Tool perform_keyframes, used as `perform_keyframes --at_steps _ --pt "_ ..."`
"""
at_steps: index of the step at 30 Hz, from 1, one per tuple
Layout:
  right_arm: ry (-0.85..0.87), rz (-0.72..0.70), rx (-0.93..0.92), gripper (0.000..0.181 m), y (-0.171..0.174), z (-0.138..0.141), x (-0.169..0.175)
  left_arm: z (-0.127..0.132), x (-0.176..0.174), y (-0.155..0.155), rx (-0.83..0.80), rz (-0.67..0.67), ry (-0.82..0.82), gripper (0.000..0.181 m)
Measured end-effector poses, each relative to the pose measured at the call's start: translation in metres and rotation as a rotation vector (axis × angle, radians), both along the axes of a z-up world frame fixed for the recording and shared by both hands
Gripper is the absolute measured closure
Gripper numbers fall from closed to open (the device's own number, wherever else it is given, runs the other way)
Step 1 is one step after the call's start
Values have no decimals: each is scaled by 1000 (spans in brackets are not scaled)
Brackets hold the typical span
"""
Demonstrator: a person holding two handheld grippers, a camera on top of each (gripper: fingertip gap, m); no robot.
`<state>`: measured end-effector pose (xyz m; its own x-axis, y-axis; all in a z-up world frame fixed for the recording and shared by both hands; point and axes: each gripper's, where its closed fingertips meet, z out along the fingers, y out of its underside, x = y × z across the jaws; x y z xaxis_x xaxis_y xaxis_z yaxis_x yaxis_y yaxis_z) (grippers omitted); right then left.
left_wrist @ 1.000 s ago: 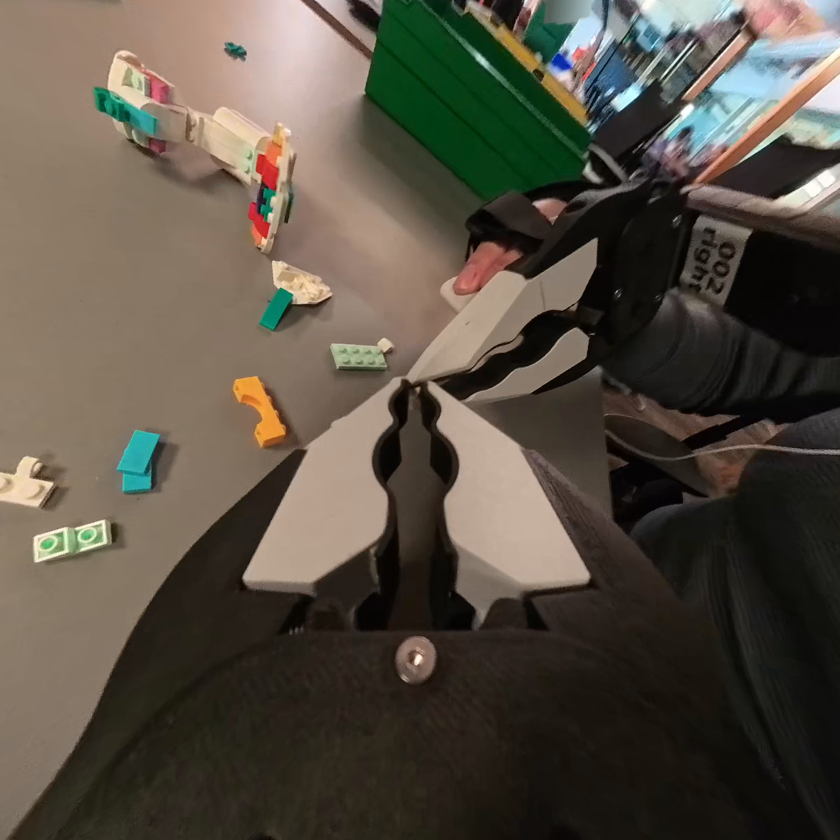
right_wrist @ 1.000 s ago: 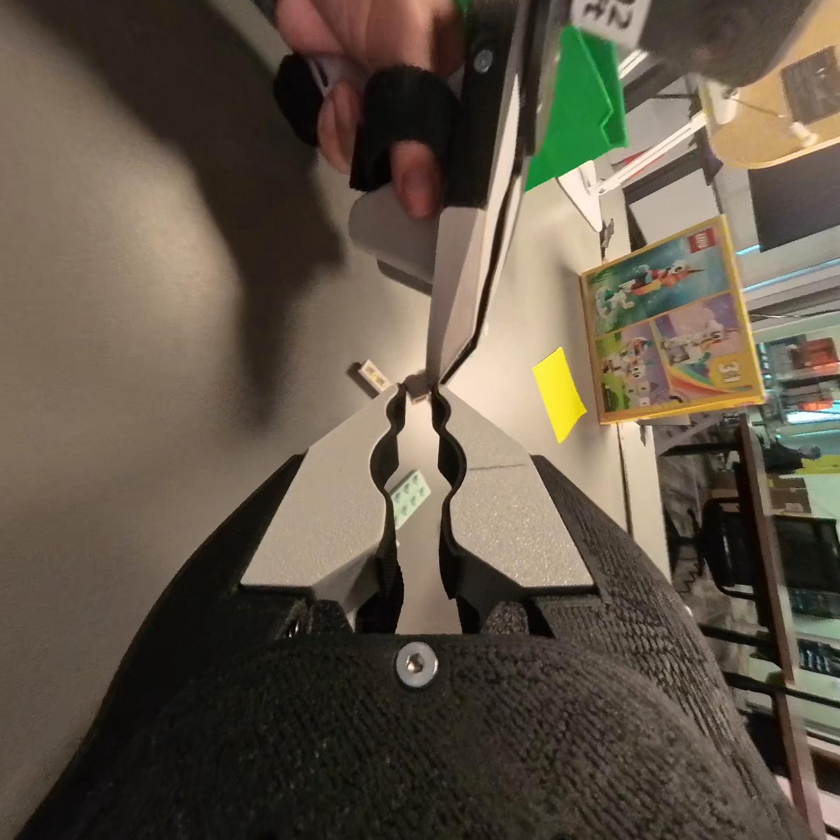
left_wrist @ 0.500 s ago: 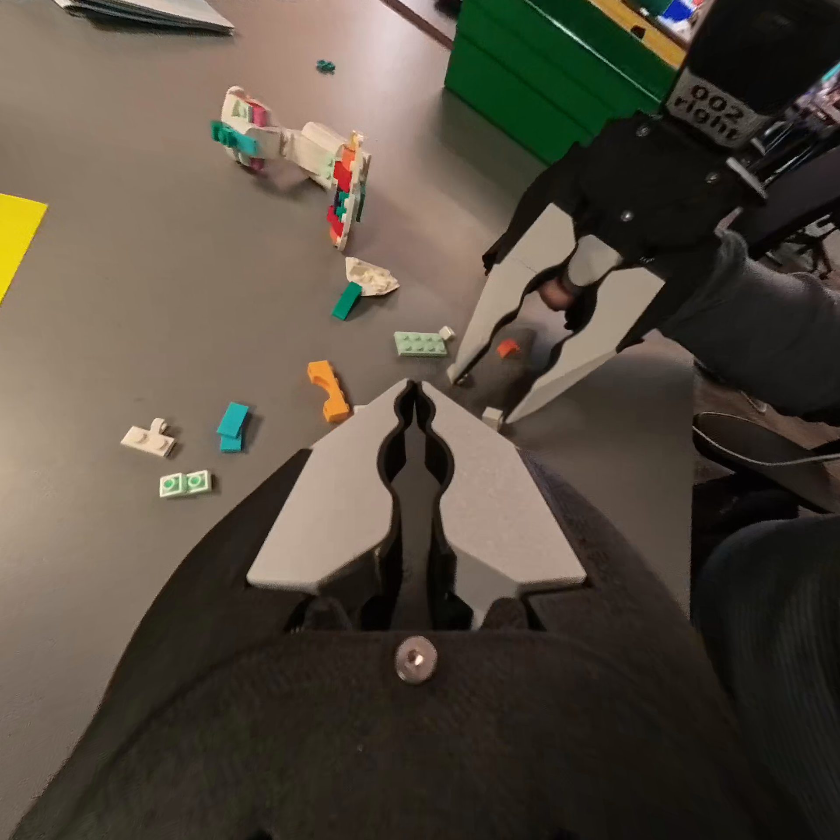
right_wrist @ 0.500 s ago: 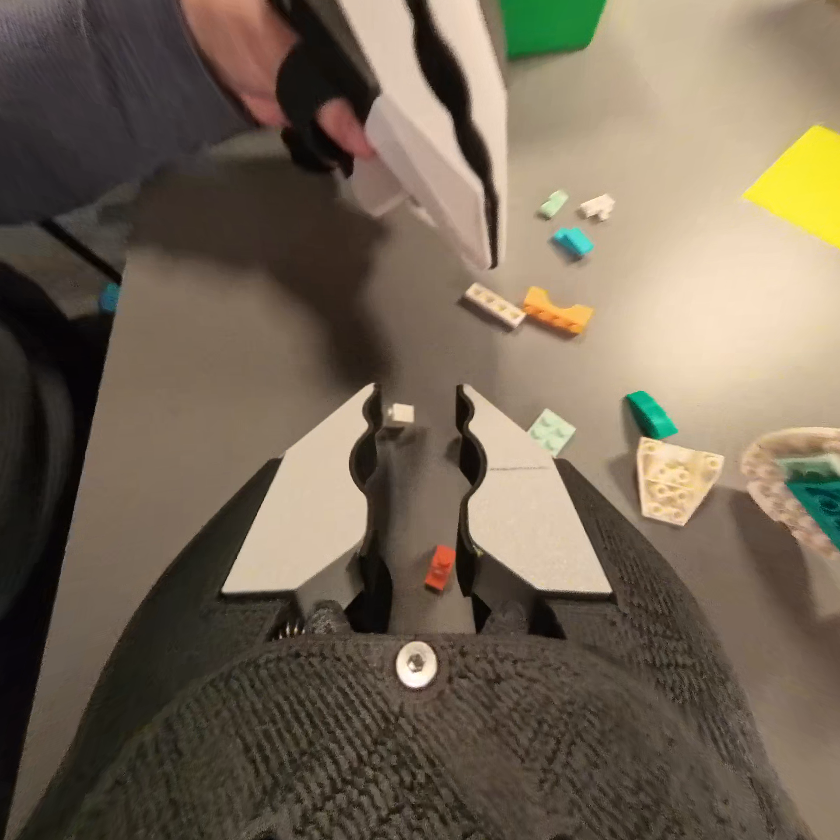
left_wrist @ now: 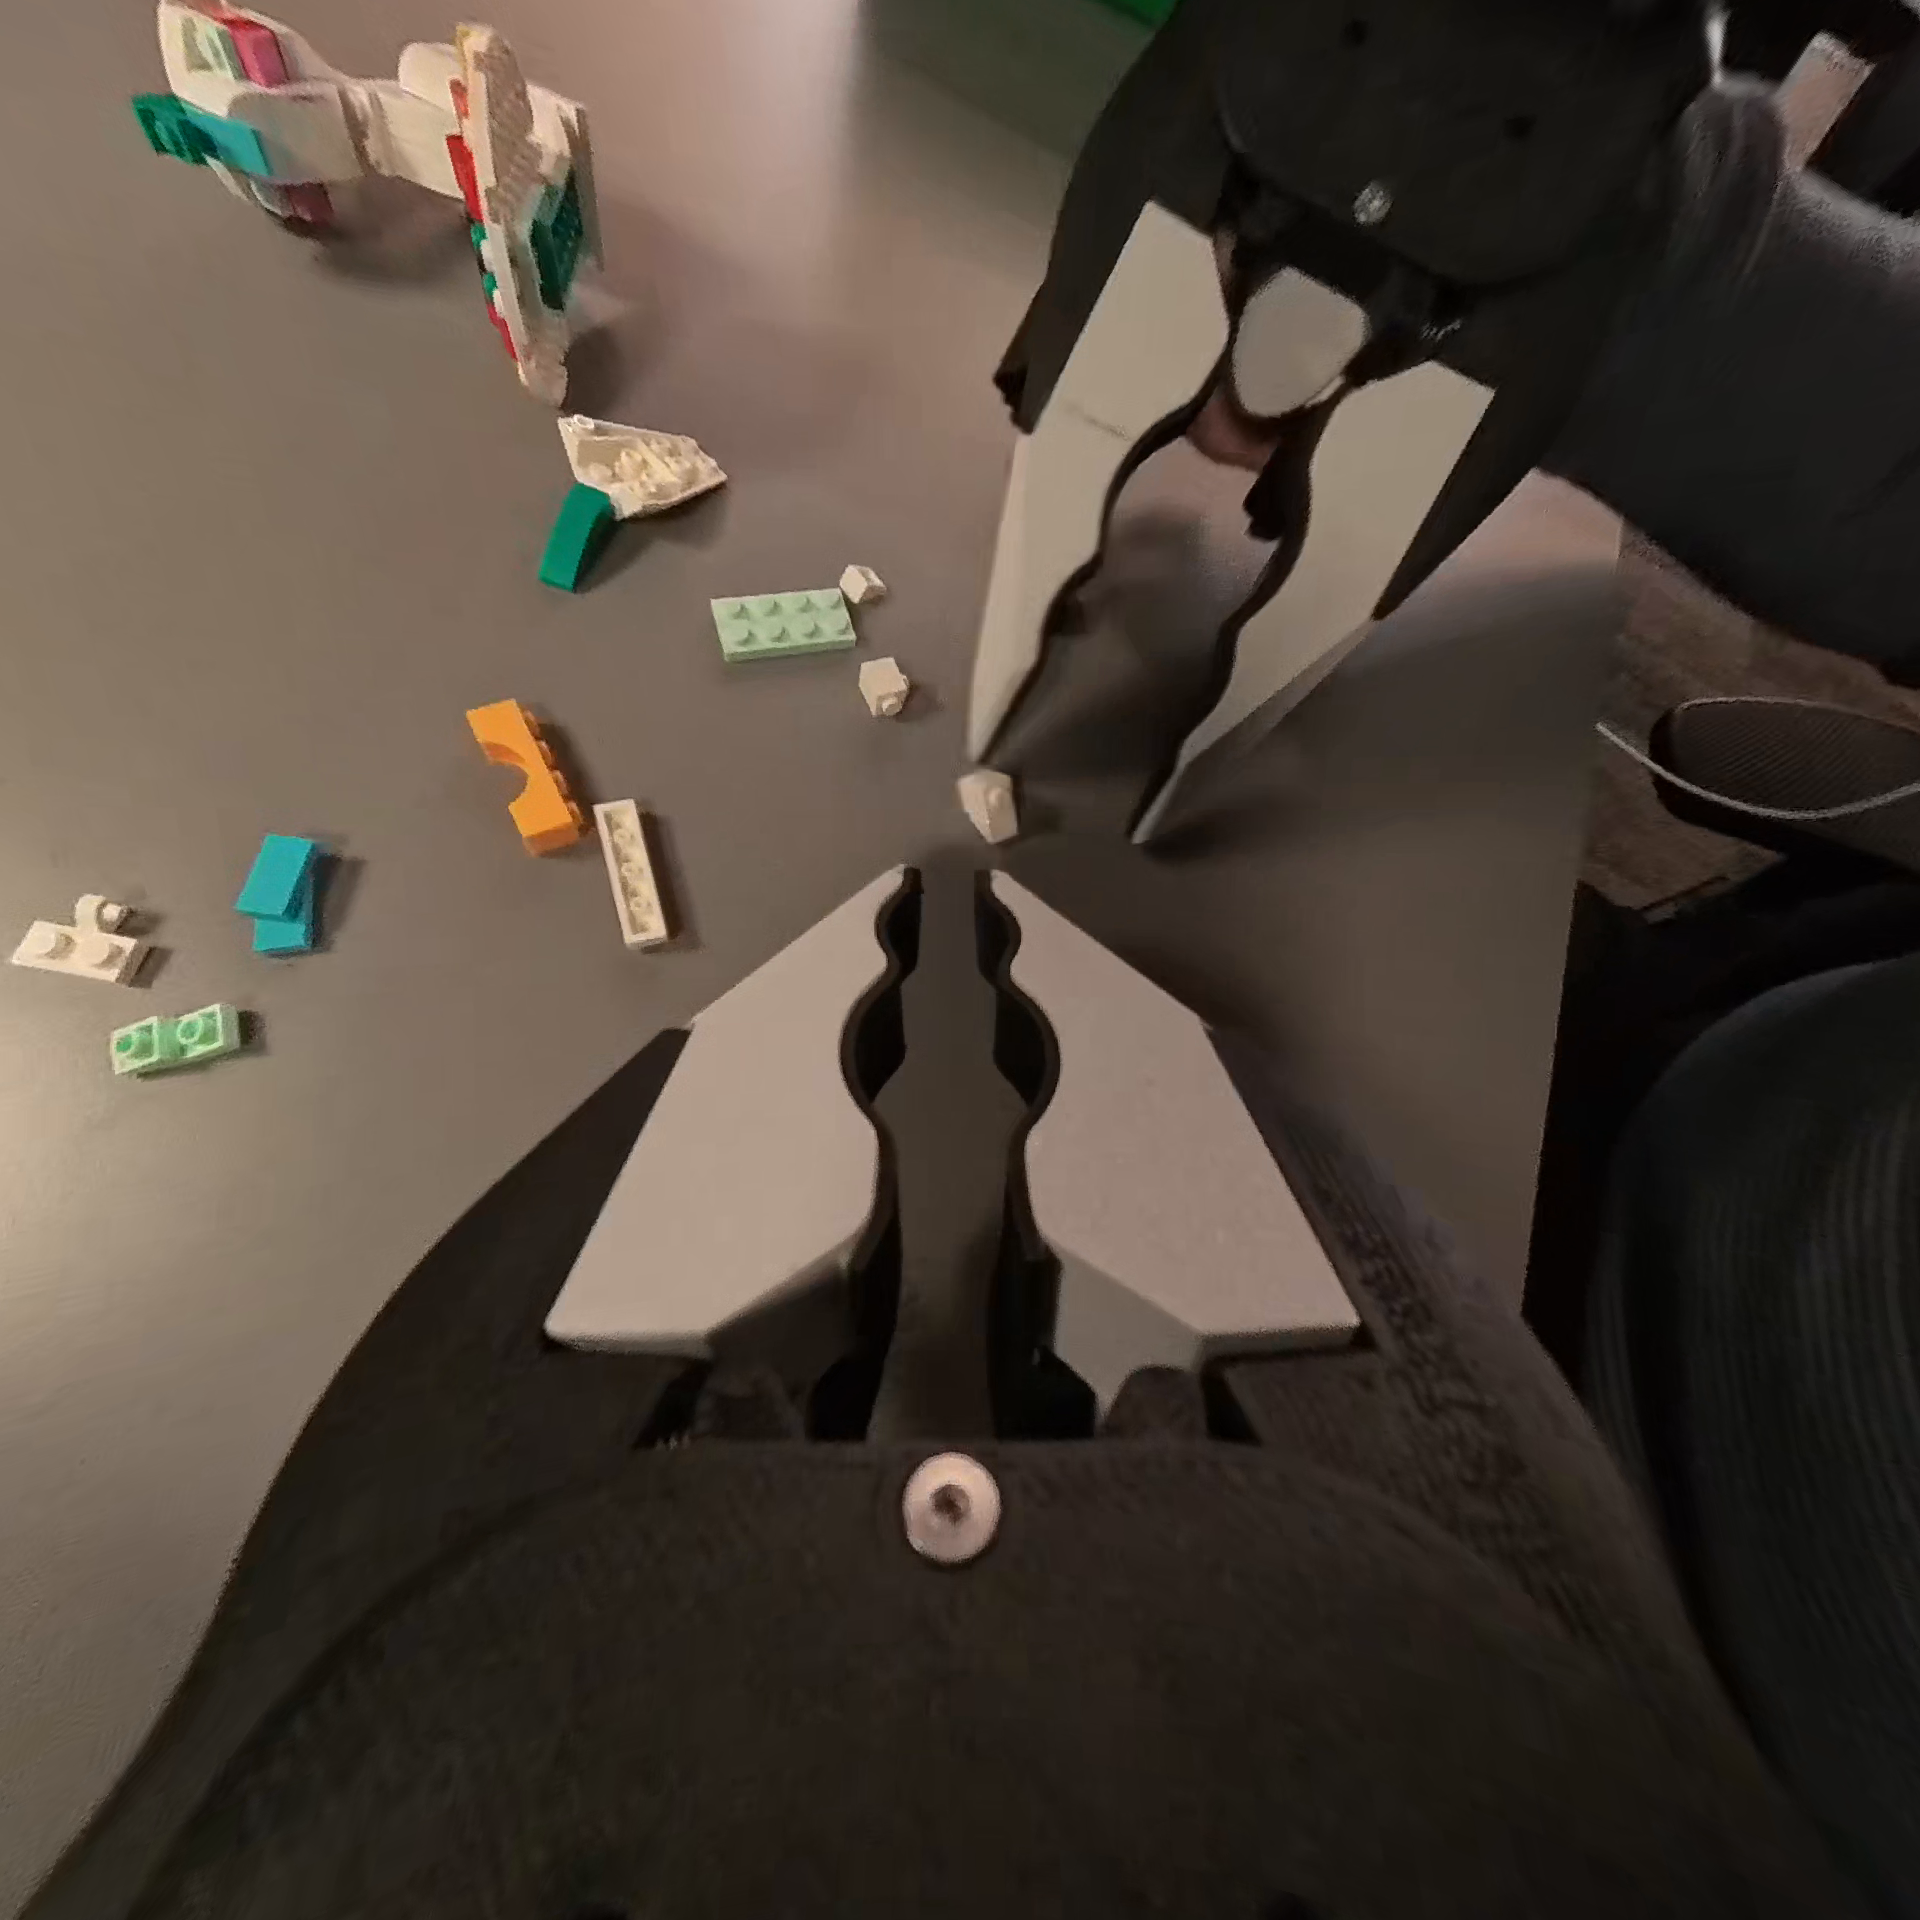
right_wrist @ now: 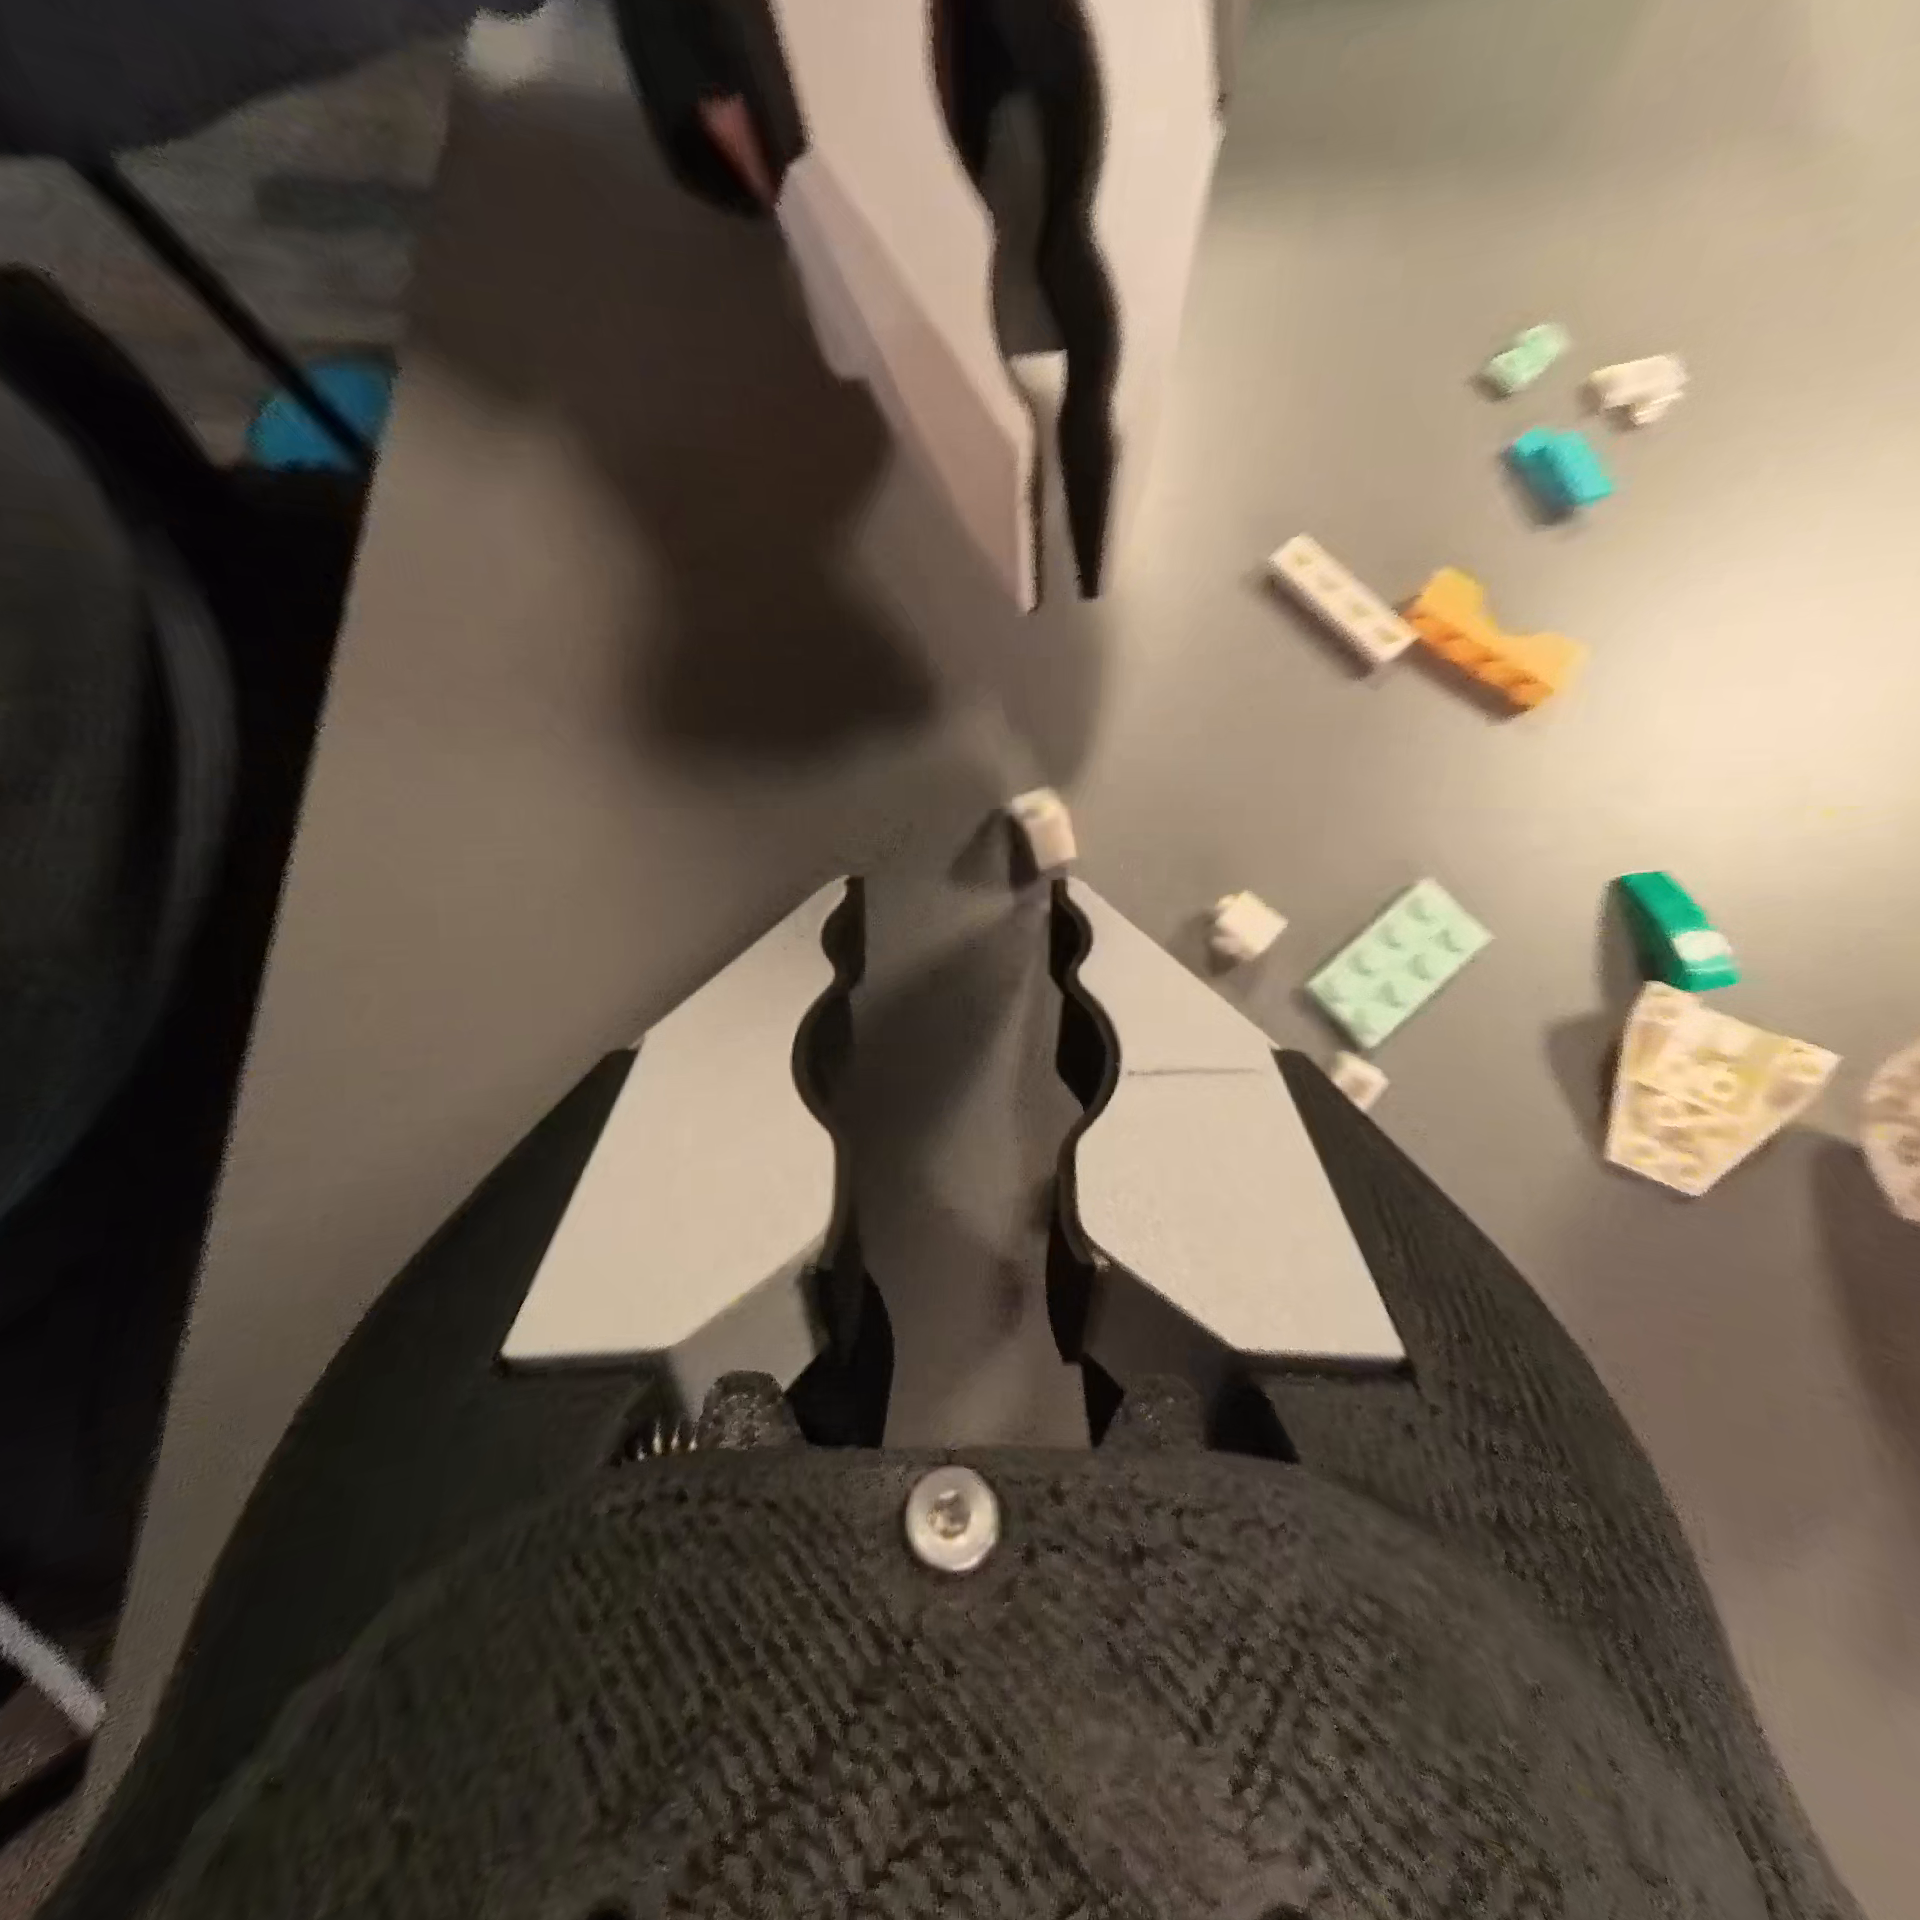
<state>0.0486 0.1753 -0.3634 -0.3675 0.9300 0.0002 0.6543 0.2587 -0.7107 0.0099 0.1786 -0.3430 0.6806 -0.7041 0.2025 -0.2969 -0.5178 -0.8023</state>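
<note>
- The grey table (left_wrist: 260,1299) lies under both tools, with loose toy bricks scattered over it.
- The right gripper (right_wrist: 956,883) has its jaws standing apart with a clear gap of bare table between them; nothing is held. In the left wrist view its two pale fingers (left_wrist: 1039,540) point down at the table, tips spread.
- The left gripper (left_wrist: 948,873) has its jaws drawn to a narrow slit, not quite touching at the tips, and nothing shows between them. It hangs above the table, opposite the right one.
- The brick-built model (left_wrist: 416,156), white with teal, red and pink parts, lies far ahead and to the left of the left jaws.
- A white wedge plate (right_wrist: 1704,1101) and a dark green slope brick (right_wrist: 1673,930) lie well to the right of the right jaws.
- A mint green plate (left_wrist: 784,623) lies ahead-left of the left jaws; an orange arch brick (left_wrist: 525,774) touches a long white plate (left_wrist: 634,873) further left.
- A small white brick (right_wrist: 1042,826) sits just beyond the right jaw tip of the right gripper, close to touching it, between the two tools.
- Another small white brick (left_wrist: 883,686) lies near the mint plate.
</note>
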Motion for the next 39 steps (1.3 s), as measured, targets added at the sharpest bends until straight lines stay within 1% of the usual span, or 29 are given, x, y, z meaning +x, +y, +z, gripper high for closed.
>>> perform_keyframes --at_steps 2,5,9,14,16,20,21,23,26,27,29,31,33,35,36,39 --pt "-18 23 0 148 -2 1 5 -1 -1 -3 0 -1 13 172" --pt "33 30 25 150 3 8 -2 2 1 -7 -3 -11 -6 173" --pt "-6 36 -35 158 4 2 -10 0 1 -7 -13 -13 0 173" --pt "-41 -58 -166 160 6 4 -16 -2 1 -9 -3 -15 31 173" --pt "-63 -94 -186 160 4 4 -16 -4 0 -9 -3 -16 43 174" --pt "-85 -177 -117 168 7 -1 -15 -6 0 -11 -4 -22 63 174" --pt "-76 -183 -108 174 7 -1 -16 -6 1 -11 1 -27 66 174" --pt "-47 -187 -85 176 9 0 -17 -5 3 -12 14 -41 67 172" --pt "65 -110 -59 176 5 14 -20 1 8 -12 57 -73 51 149" --pt "110 -73 -51 176 1 22 -20 5 11 -14 80 -100 42 147" --pt "188 -6 -34 176 -4 36 -19 12 17 -15 142 -138 31 149" --pt "229 40 -35 176 -9 46 -18 18 21 -14 184 -157 28 157" --pt "257 66 -42 176 -11 53 -16 20 22 -14 190 -170 23 161" --pt "267 74 -49 176 -12 56 -15 27 26 -14 207 -183 -18 172" --pt "273 80 -49 176 -12 57 -15 31 27 -14 212 -185 -41 172" --pt "283 97 -61 176 -16 58 -13 36 28 -15 192 -191 -102 165"
